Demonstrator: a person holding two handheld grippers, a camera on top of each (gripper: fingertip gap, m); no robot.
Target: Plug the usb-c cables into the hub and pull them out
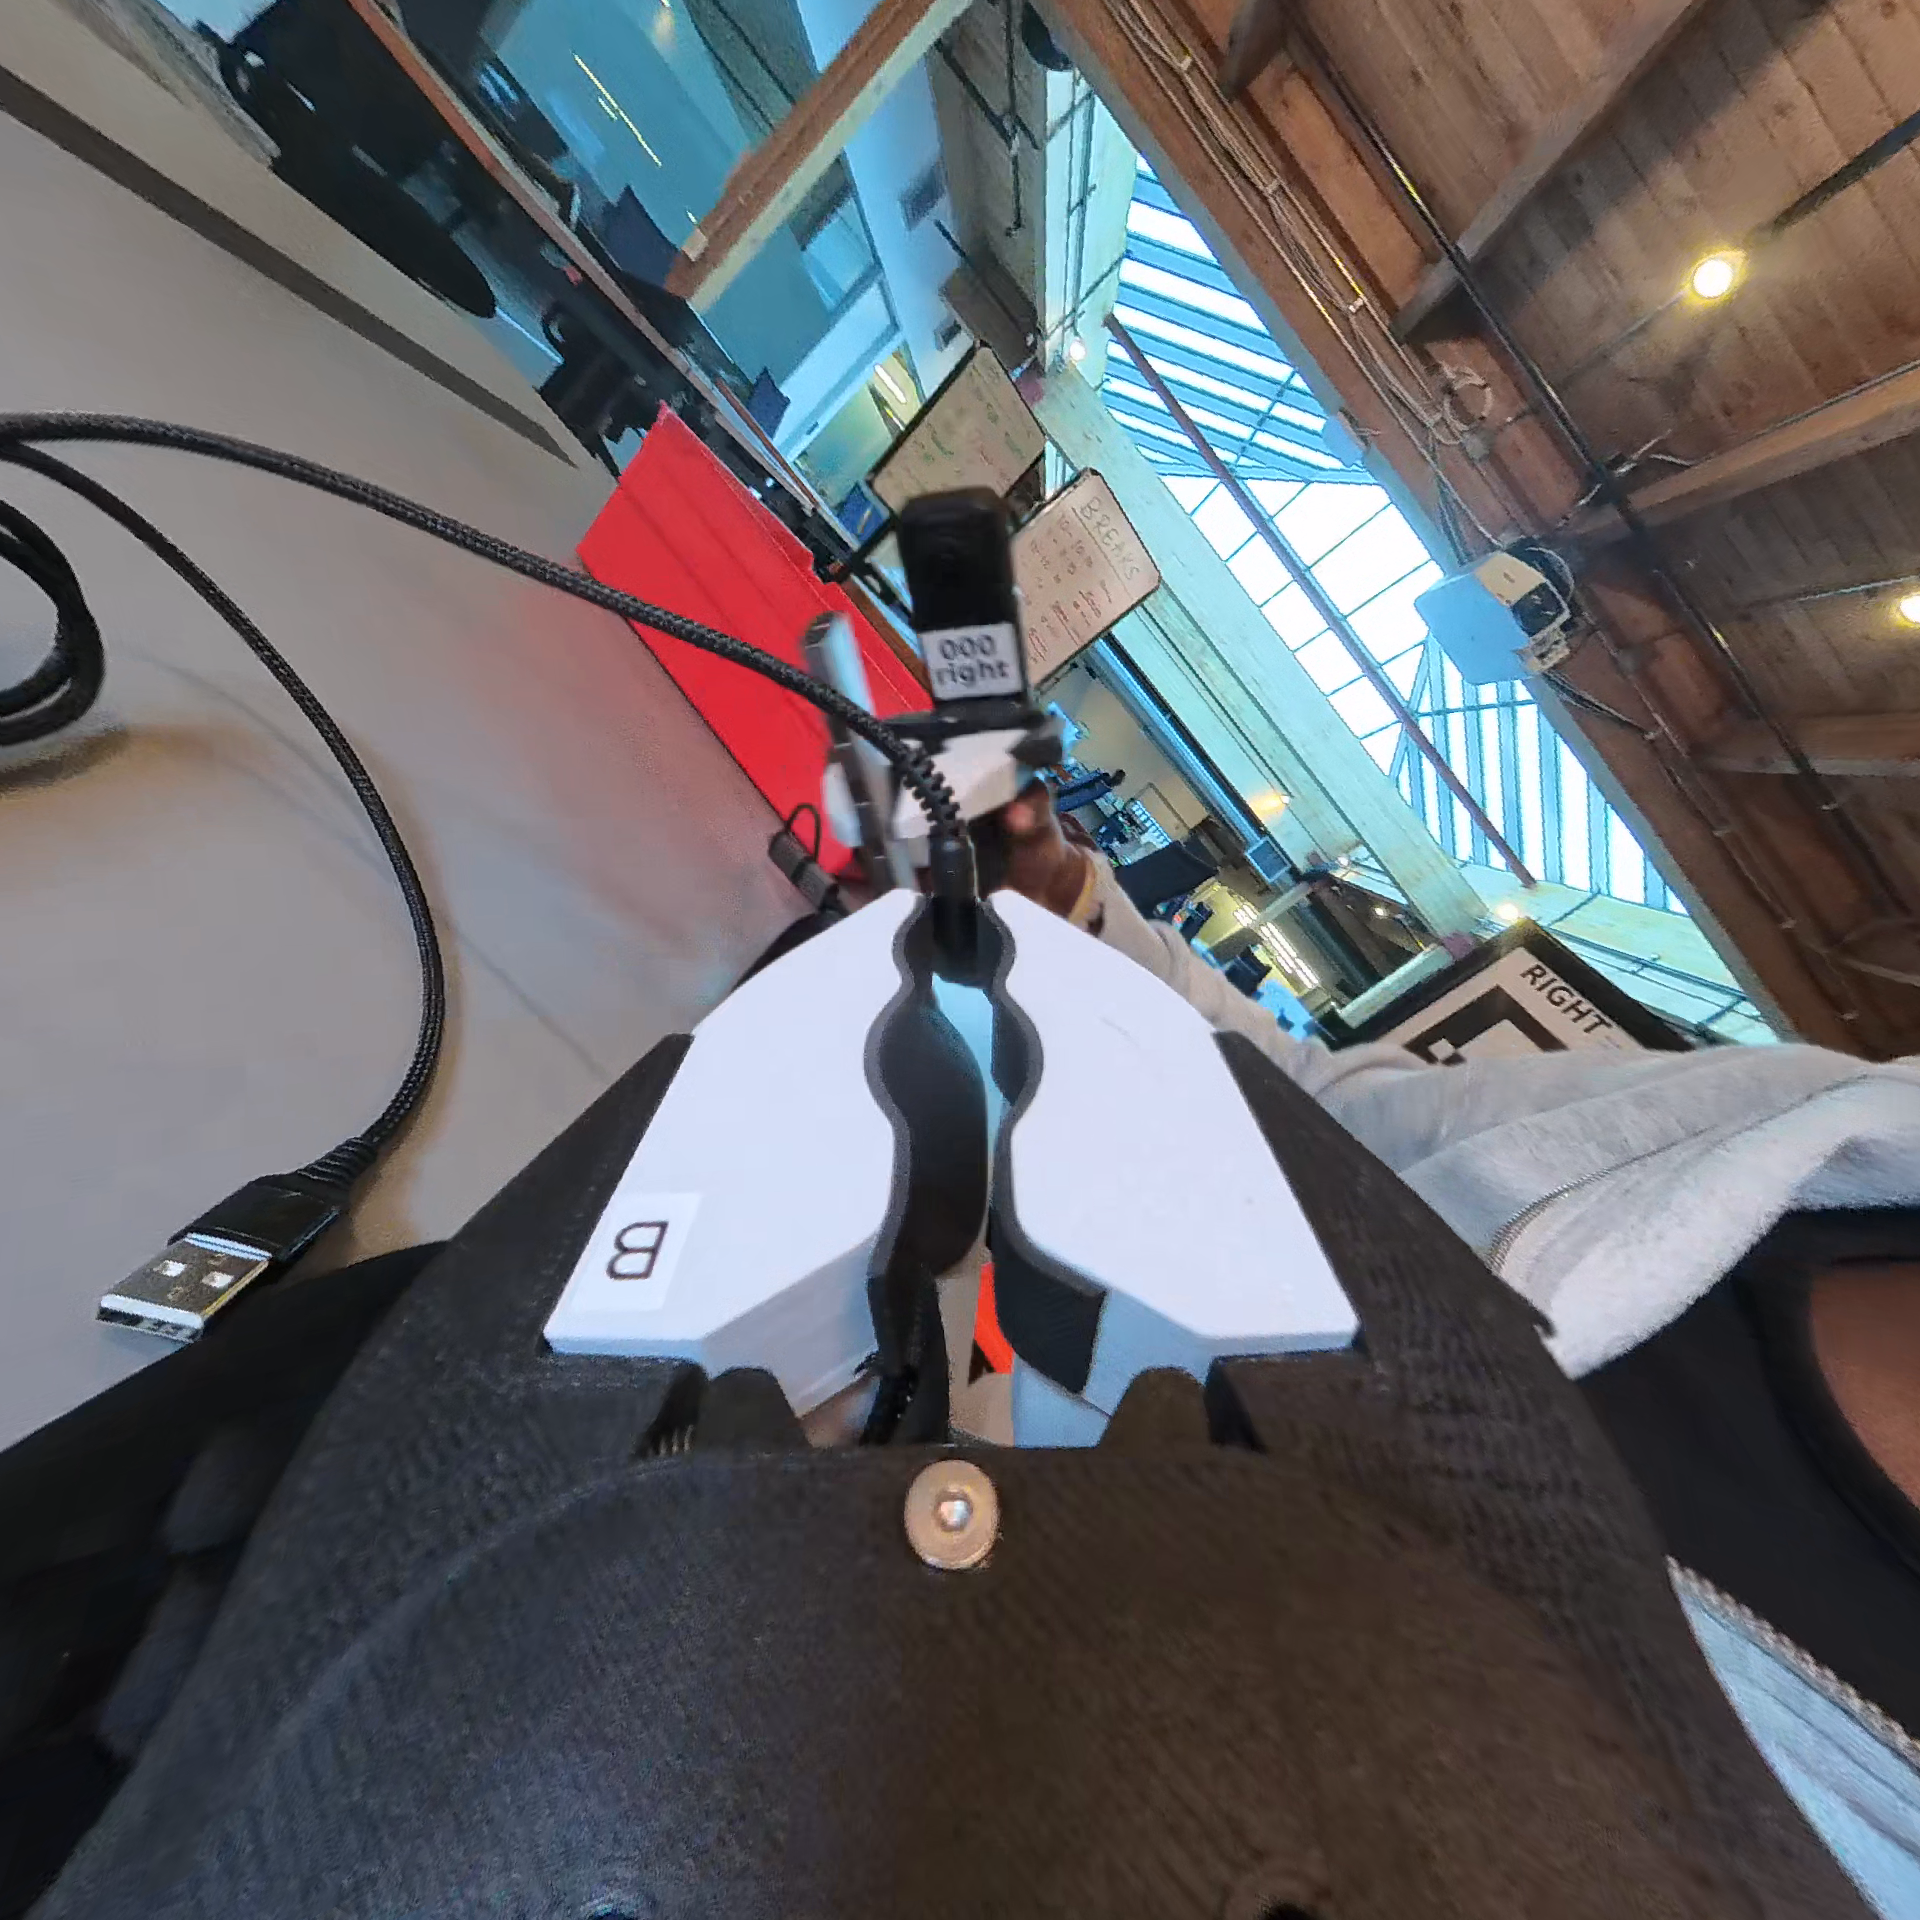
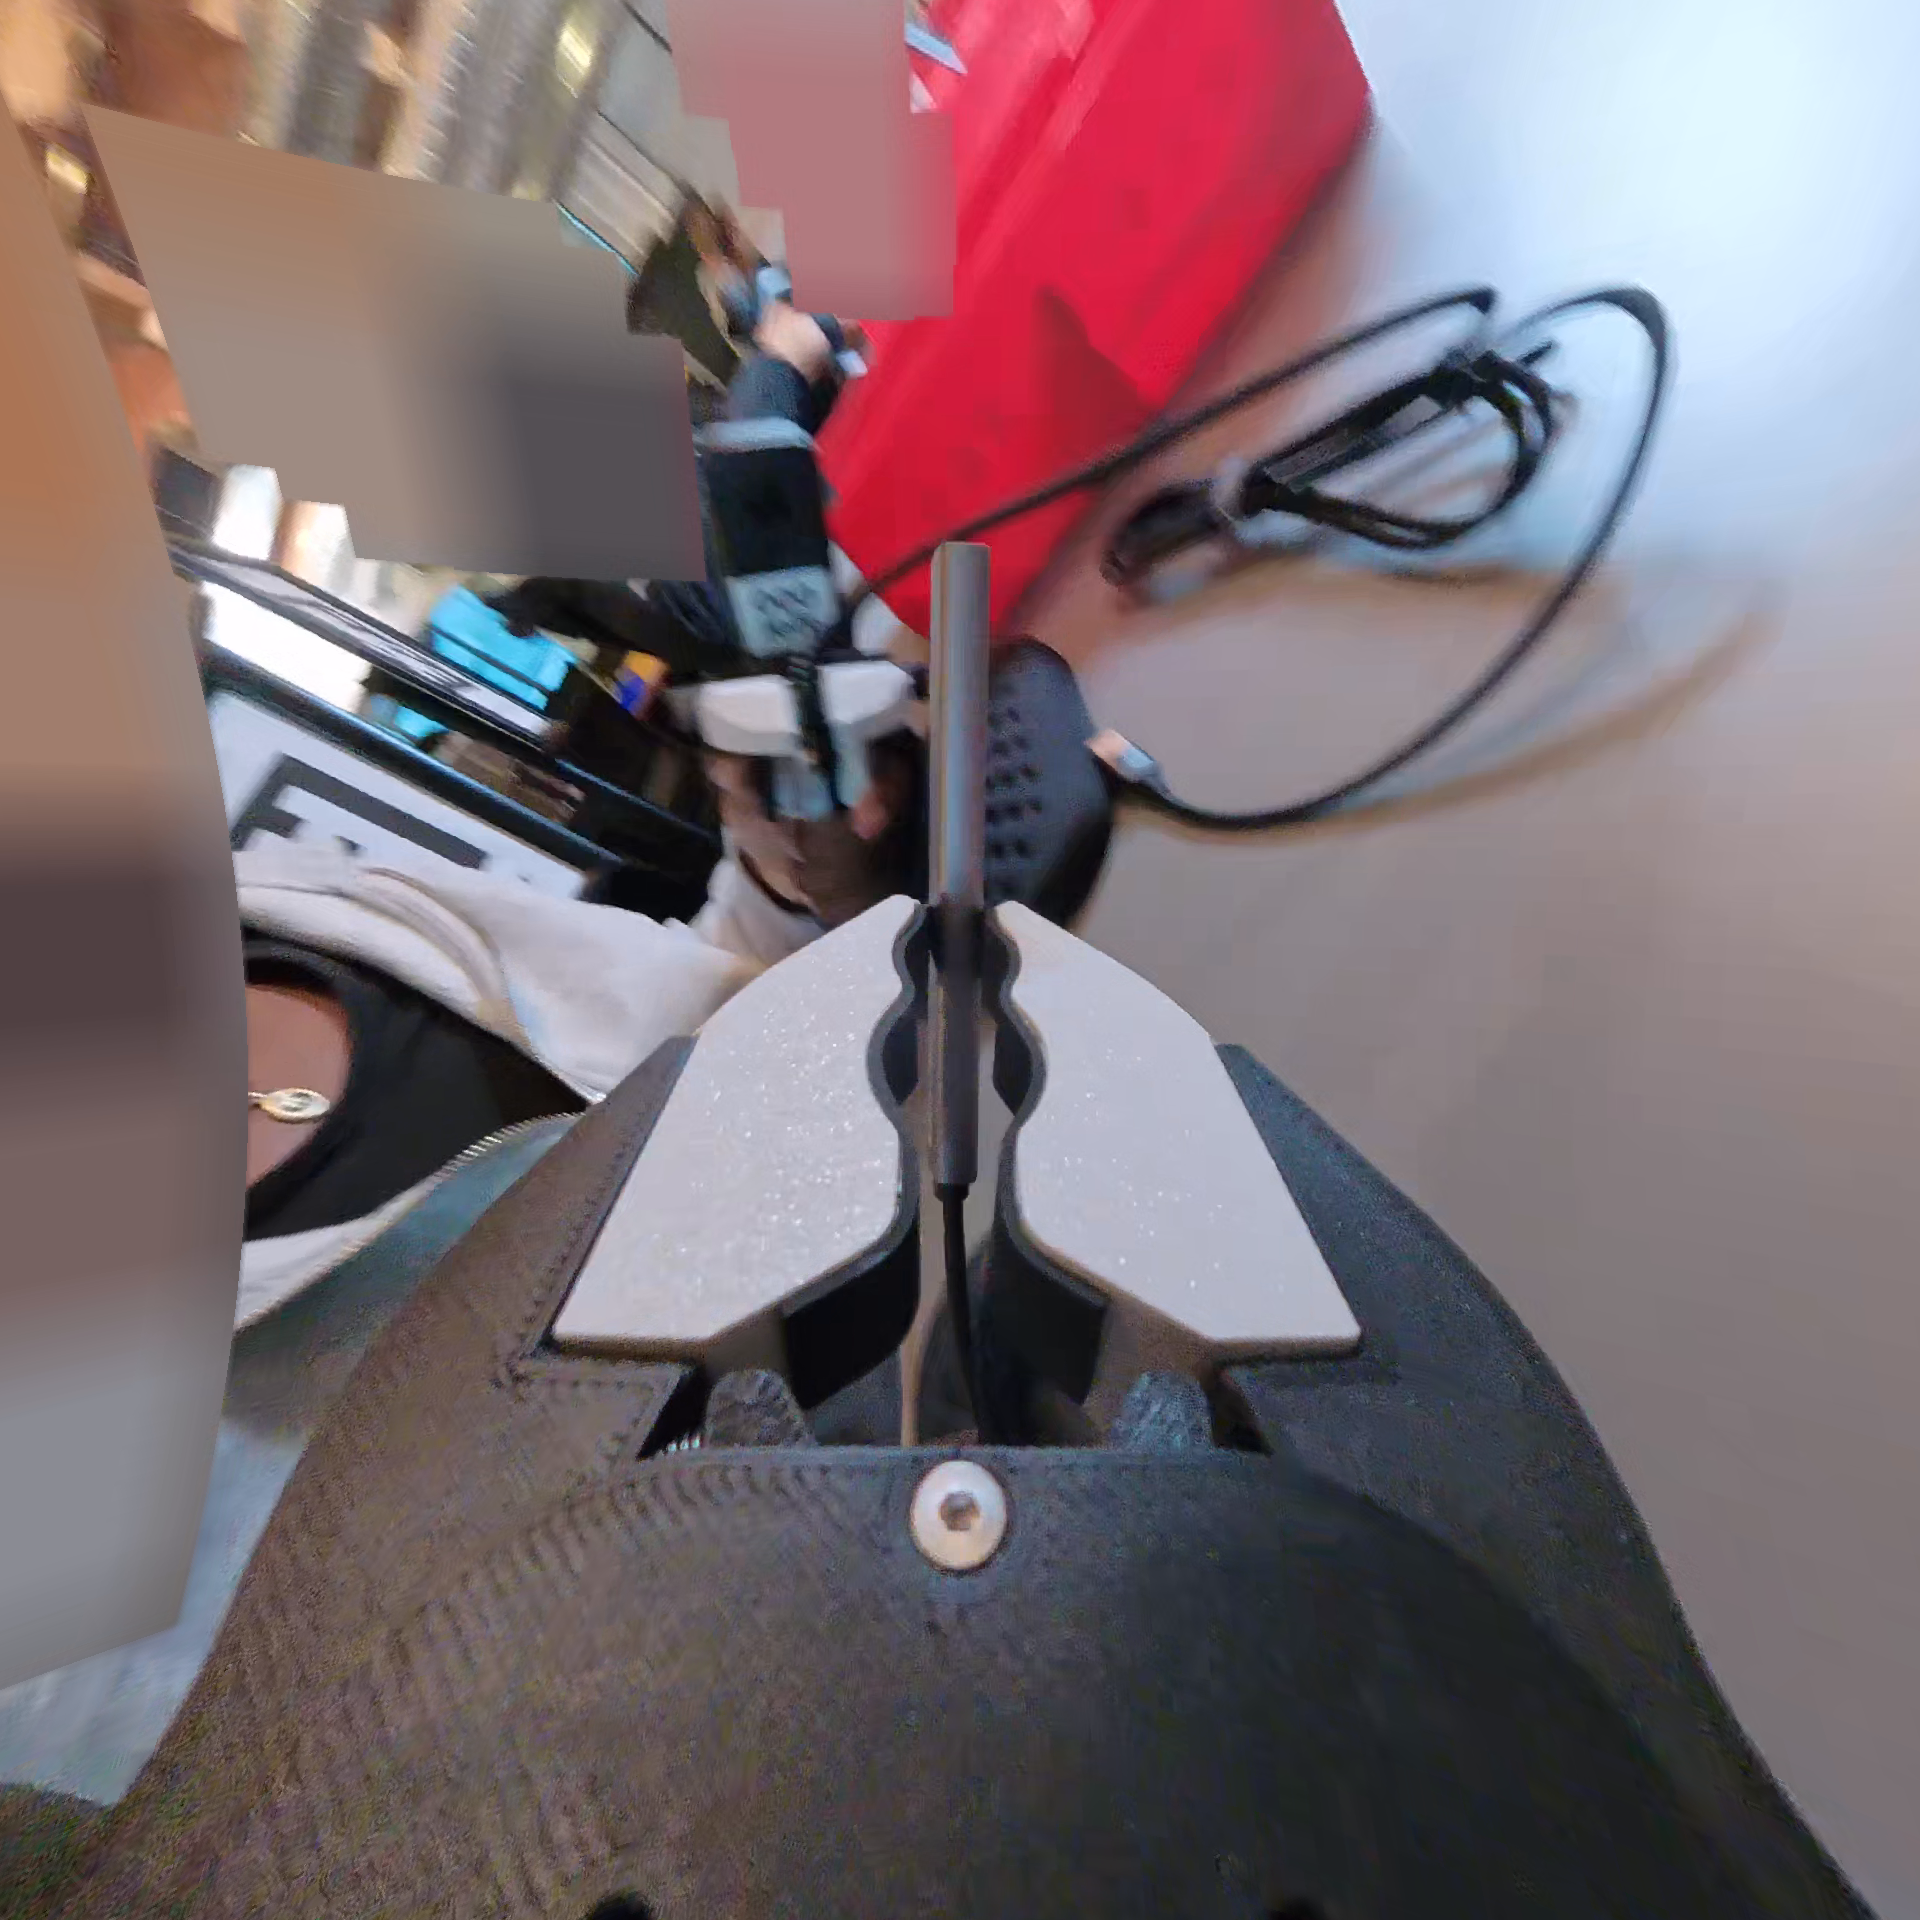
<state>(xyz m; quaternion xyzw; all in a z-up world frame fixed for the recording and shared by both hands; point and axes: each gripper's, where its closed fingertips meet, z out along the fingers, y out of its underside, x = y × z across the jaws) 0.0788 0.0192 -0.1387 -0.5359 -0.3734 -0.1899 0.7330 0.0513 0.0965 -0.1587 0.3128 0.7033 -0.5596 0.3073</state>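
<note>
The hub [image 2: 958, 727], a slim grey bar, stands edge-on between the jaws of the right gripper [image 2: 956, 920], which are clenched on its lower end so that most of the bar juts out ahead of the tips; its own thin black lead [image 2: 956, 1278] trails back through the gap behind them. Holding it by one end this way seems meant to leave the ports clear and to brace the bar against a push. The left gripper [image 1: 954, 920] is clamped on the black plug [image 1: 954, 883] of a braided cable [image 1: 436, 540], the plug sticking out just past its tips and aimed at the hub [image 1: 847, 675] straight ahead, so a firm, short grip should keep the connector from wobbling as it goes in. From these views I cannot tell whether the plug is already seated or just short of the port. The cable arcs away left of the left jaws across the pale table [image 1: 312, 779], ending in a flat USB plug [image 1: 197, 1273] lying well back beside the gripper. A red folder [image 2: 1091, 260] lies beyond the tips, and right of the right jaws sits a loose bundle of black cables [image 2: 1382, 488]; the slack cable could drag.
</note>
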